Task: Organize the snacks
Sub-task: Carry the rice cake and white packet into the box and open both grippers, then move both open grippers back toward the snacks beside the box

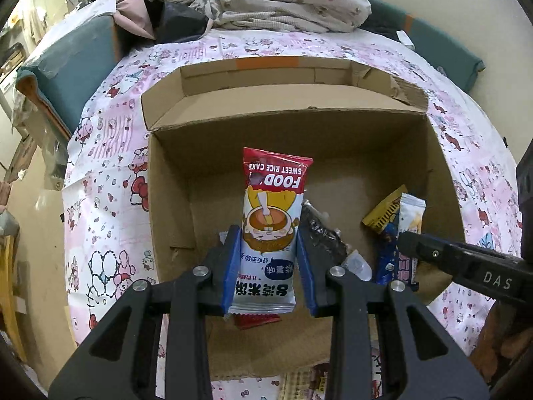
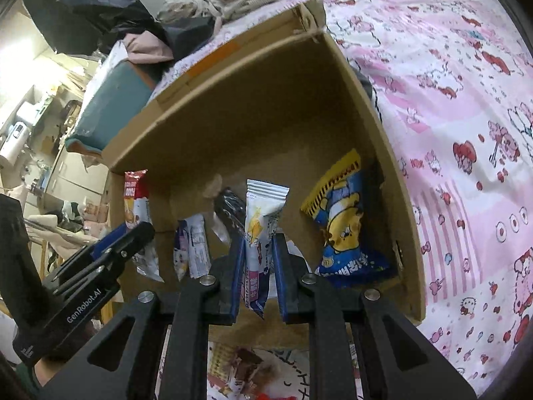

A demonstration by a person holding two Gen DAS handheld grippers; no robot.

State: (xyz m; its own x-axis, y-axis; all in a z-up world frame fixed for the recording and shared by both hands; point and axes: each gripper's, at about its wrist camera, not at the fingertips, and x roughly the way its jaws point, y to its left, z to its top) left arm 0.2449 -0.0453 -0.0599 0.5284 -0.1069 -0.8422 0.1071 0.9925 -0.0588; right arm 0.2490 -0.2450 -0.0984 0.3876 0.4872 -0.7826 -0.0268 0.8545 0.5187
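Over a pink cartoon-print bedspread (image 1: 106, 200), I hold both grippers clamped on snack packets, rice cake packet (image 1: 271, 220) at twelve o'clock, for lowering into the cardboard box (image 1: 333, 140).

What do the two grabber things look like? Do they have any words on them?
Both are black frames with cut-out holes and round silver bolts. The left gripper and the right gripper each have two flat blue pads. From the other camera, white lettering shows on their sides: "GenRobot.AI" on the left, "DAS" on the right. No sleeves or cables show.
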